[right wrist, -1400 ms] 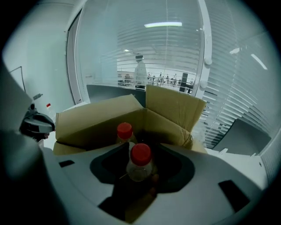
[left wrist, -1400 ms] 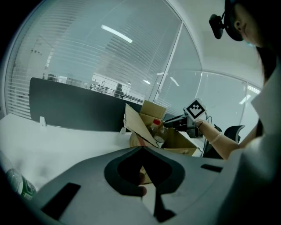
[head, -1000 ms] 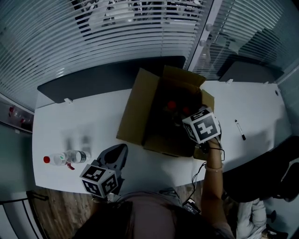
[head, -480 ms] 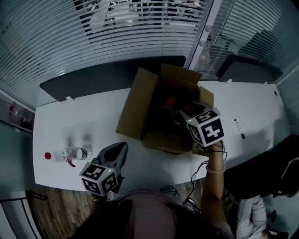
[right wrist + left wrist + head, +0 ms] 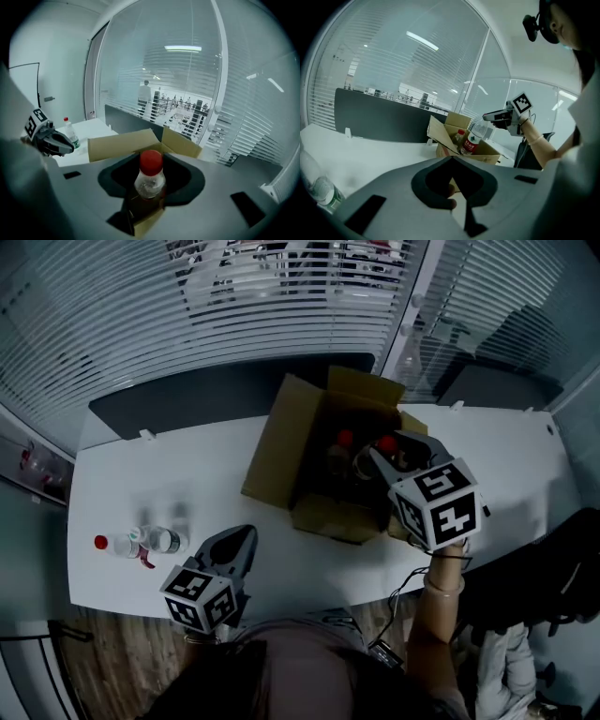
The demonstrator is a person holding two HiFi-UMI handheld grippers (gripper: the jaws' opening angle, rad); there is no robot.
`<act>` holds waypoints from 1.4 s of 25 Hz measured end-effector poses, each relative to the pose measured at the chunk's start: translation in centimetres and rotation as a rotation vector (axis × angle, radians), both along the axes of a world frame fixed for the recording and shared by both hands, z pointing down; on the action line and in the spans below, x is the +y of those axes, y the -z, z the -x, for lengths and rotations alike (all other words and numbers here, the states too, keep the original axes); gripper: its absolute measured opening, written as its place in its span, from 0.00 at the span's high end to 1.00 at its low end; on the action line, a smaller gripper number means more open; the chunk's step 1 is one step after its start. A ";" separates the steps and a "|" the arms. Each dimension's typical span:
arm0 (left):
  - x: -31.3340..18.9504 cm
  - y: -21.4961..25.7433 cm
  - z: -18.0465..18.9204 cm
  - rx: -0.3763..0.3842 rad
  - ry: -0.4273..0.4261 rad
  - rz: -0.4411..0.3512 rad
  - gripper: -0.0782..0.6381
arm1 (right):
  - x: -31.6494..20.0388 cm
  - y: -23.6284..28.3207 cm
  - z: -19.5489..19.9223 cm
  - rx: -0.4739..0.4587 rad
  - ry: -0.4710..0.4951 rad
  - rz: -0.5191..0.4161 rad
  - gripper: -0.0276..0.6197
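Tongs, right (image 5: pixel 379 455): pinched on the neck of a red-capped bottle (image 5: pixel 150 177), just under the cap. They hold it upright over the right side of the open cardboard box (image 5: pixel 279 454). Tongs, left (image 5: pixel 246 538): pressed together with nothing between them, low over the front edge of the white counter (image 5: pixel 187 474), well apart from the box.

Change noted: a second ago the right tongs sat down among the box walls, with a second red cap close behind the gripped one. Now the marker cube looms larger in the head view, and in the right gripper view the box flaps lie below the bottle. The right tongs have therefore risen and drawn back toward the person, taking the bottle up with them. Its weight now appears to hang wholly on the grip. In the left gripper view the bottle's lower end overlaps the box rim, so whether it is fully clear cannot be told.

Unchanged: the left tongs have not shifted. The second bottle (image 5: pixel 344 439) remains in the box.

Also present: two bottles (image 5: pixel 141 543) at the counter's left end and a dark panel (image 5: pixel 206 390) along its far edge.
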State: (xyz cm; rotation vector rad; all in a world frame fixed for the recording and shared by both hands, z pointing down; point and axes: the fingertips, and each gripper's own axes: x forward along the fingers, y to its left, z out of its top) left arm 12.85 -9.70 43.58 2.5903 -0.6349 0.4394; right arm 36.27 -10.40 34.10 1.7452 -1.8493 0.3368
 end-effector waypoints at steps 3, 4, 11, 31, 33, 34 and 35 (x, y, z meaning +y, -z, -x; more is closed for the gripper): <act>0.3 0.3 0.7 0.005 0.010 -0.006 0.88 | 0.2 2.4 1.3 0.006 0.019 -0.055 0.69; 0.4 0.4 1.0 0.007 0.014 -0.007 0.88 | 0.3 3.1 1.7 0.010 0.028 -0.068 0.69; 1.0 0.9 3.3 0.016 0.053 -0.017 0.88 | 1.1 7.3 4.8 0.038 0.099 -0.156 0.69; 3.0 1.3 7.8 0.042 0.149 -0.030 0.88 | 2.6 11.2 14.0 -0.001 0.341 -0.231 0.70; 3.1 1.4 8.3 0.044 0.163 -0.033 0.88 | 2.5 11.4 14.9 -0.003 0.365 -0.235 0.70; 3.1 1.5 8.6 0.044 0.170 -0.035 0.88 | 2.5 11.5 15.4 -0.005 0.377 -0.238 0.70; 3.1 1.5 8.9 0.044 0.178 -0.036 0.88 | 2.4 11.6 15.8 -0.007 0.390 -0.240 0.70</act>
